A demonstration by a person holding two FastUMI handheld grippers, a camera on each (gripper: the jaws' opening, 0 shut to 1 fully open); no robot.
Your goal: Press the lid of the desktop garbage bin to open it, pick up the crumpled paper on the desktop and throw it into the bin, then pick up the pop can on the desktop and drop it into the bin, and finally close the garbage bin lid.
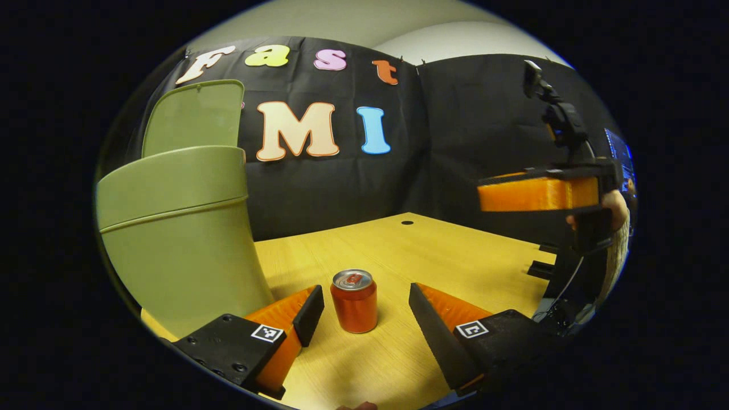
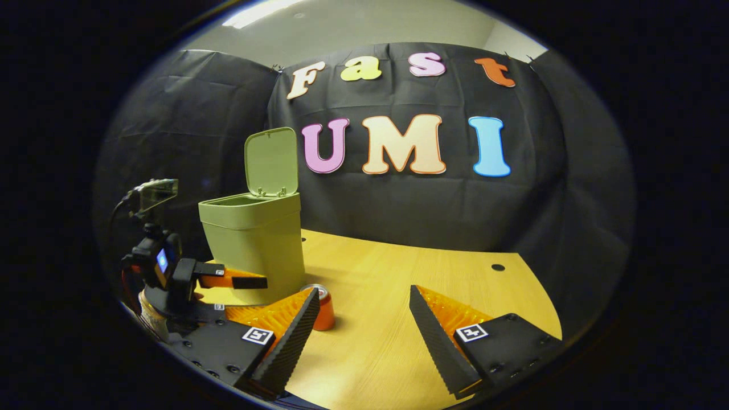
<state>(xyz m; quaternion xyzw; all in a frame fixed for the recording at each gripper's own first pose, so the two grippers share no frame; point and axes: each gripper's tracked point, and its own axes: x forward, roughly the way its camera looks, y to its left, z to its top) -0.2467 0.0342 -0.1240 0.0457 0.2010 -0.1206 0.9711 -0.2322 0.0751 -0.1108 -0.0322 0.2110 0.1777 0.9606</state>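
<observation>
Pop can point(image 1: 354, 300): in my left gripper view it stands upright on the wooden desktop point(image 1: 433, 250), just ahead of my left gripper point(image 1: 366, 310), whose fingers are spread wide and touch nothing. Garbage bin point(image 1: 176, 228) close at left, lid point(image 1: 193, 117) raised. Right gripper point(image 1: 538, 193) held high at right. In my right gripper view: right gripper point(image 2: 361, 319) fingers apart, holding nothing; can point(image 2: 323, 310) beside the bin point(image 2: 253, 239), lid point(image 2: 272, 162) up; left gripper point(image 2: 239, 280) near the bin.
</observation>
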